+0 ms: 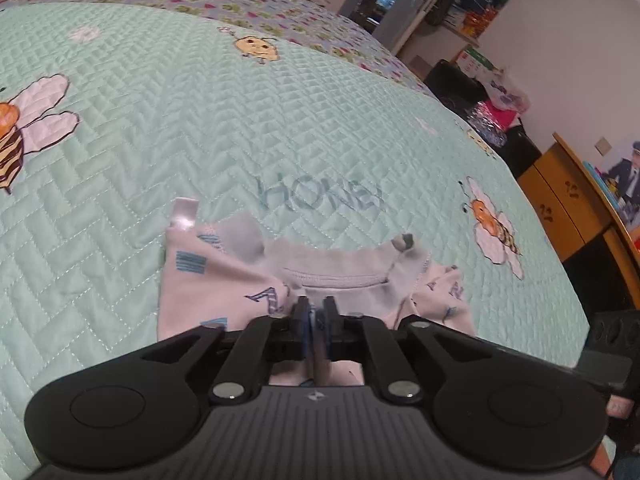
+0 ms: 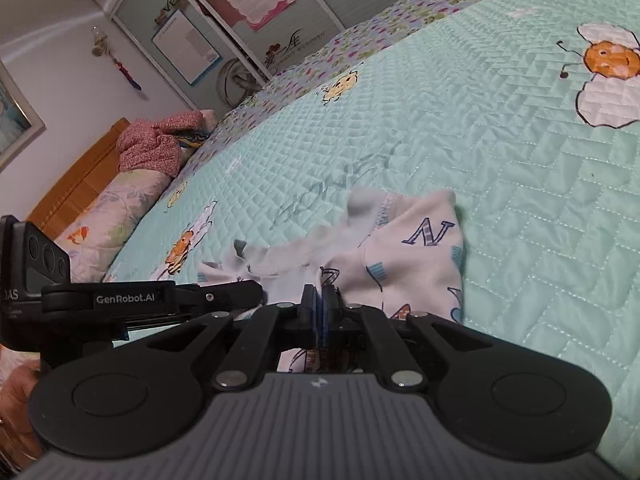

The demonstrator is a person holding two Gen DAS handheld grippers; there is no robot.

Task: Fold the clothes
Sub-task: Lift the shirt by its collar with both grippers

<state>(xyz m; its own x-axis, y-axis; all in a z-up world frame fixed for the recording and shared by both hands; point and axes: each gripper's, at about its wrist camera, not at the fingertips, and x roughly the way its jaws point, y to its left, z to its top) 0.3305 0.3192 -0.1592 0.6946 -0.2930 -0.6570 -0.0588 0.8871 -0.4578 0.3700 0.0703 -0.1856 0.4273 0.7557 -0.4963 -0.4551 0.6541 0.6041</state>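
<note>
**Both tongs at the small printed garment on the bed**

A small white garment [image 1: 224, 280] printed with blue letters lies crumpled on the mint quilted bedspread [image 1: 200, 120] of the bed, just below the stitched word "HONEY" [image 1: 320, 198]. Its pale blue neckband [image 1: 336, 264] faces up and is bunched, with one sleeve end standing up at the far left.

The left tongs [image 1: 316, 312] sit at the garment's near edge below the neckband, the jaws a narrow gap apart with cloth between them (whether the pads press on it I cannot tell).

The right tongs [image 2: 319, 300] are pressed nearly together, pinching a fold of the garment [image 2: 416, 256] at its near edge. The left tongs' body [image 2: 152, 300] lies close beside them in the right wrist view.

Embroidered bees [image 1: 494, 226] dot the bedspread.
</note>
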